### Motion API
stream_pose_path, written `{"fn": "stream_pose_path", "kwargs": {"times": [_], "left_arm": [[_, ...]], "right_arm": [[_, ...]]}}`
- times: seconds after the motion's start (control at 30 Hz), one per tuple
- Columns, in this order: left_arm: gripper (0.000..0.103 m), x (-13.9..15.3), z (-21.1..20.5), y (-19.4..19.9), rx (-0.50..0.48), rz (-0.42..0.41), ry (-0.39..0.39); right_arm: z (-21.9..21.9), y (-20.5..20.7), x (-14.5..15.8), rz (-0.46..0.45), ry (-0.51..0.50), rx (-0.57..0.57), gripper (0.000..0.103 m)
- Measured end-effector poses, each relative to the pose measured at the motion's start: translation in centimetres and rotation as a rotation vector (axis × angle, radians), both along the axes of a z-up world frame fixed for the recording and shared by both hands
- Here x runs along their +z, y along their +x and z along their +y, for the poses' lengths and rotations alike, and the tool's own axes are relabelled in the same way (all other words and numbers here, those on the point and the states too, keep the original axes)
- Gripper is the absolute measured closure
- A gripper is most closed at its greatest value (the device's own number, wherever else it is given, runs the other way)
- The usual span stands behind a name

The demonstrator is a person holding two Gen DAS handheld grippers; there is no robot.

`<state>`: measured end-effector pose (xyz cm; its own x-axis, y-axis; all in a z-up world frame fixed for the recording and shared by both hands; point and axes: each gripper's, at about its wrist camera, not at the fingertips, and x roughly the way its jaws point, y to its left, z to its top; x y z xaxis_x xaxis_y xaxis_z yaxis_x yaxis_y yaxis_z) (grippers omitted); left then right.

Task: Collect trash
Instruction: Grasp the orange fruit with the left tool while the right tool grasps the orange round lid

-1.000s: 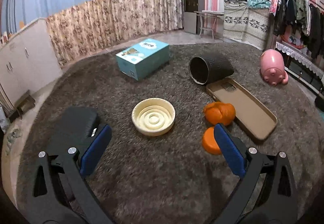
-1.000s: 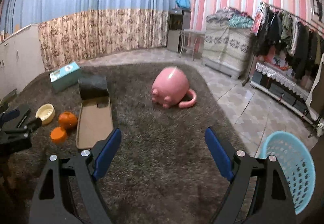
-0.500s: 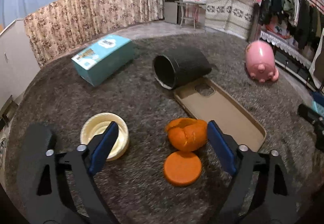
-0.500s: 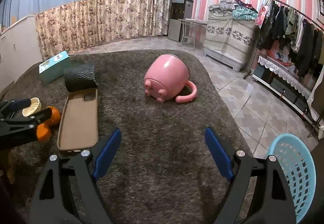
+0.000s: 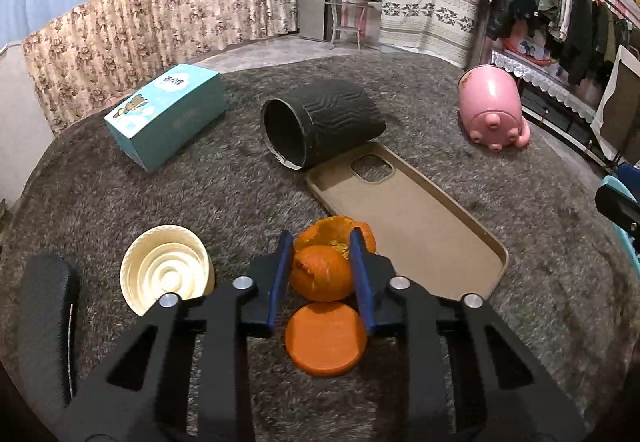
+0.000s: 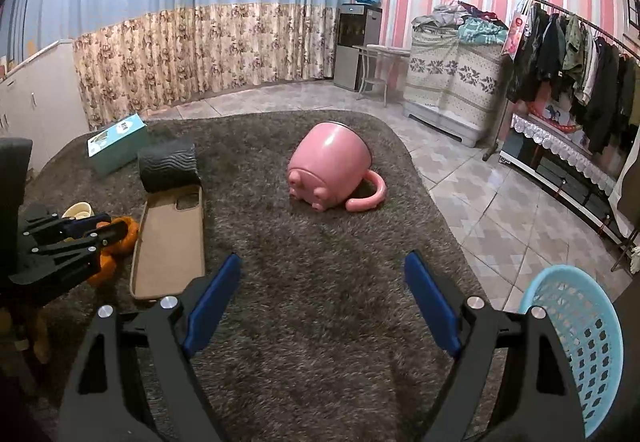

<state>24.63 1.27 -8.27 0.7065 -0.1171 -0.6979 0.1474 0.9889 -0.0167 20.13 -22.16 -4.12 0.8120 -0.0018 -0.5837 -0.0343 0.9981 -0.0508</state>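
Forward across the rug (image 5: 248, 198) came the left gripper (image 5: 320, 266), its jaws now closing on the orange peel (image 5: 320, 274), pads against both sides. A flat orange disc (image 5: 326, 338) lies just below, a phone case (image 5: 404, 218) beside the peel, a cream lid (image 5: 166, 270) near. The right gripper (image 6: 320, 302) hangs spread over bare rug; the basket's (image 6: 576, 338) rim is beside it.
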Motion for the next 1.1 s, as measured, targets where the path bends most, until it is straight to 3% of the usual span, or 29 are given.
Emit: {"fn": "stream_pose_path", "kwargs": {"times": [0.2, 0.43, 0.63, 0.9, 1.1], "left_arm": [[0.091, 1.1, 1.1, -1.1, 0.028, -0.041, -0.01], [0.092, 4.0, 6.1, -4.9, 0.119, -0.128, 0.005], [0.092, 3.7, 11.7, -7.6, 0.228, -0.14, 0.062], [0.092, 2.8, 17.2, -9.5, 0.303, -0.126, 0.015], [0.092, 2.5, 18.3, -10.0, 0.318, -0.122, 0.0]], "right_arm": [[0.7, -0.2, 0.3, -0.003, 0.002, 0.012, 0.02], [5.1, -0.4, -0.8, 0.006, 0.023, 0.153, 0.02], [11.1, -0.2, -1.5, 0.03, -0.03, 0.292, 0.02], [17.6, 1.0, -3.5, 0.099, -0.057, 0.464, 0.021], [19.4, 2.7, -5.6, 0.214, -0.032, 0.509, 0.041]]}}
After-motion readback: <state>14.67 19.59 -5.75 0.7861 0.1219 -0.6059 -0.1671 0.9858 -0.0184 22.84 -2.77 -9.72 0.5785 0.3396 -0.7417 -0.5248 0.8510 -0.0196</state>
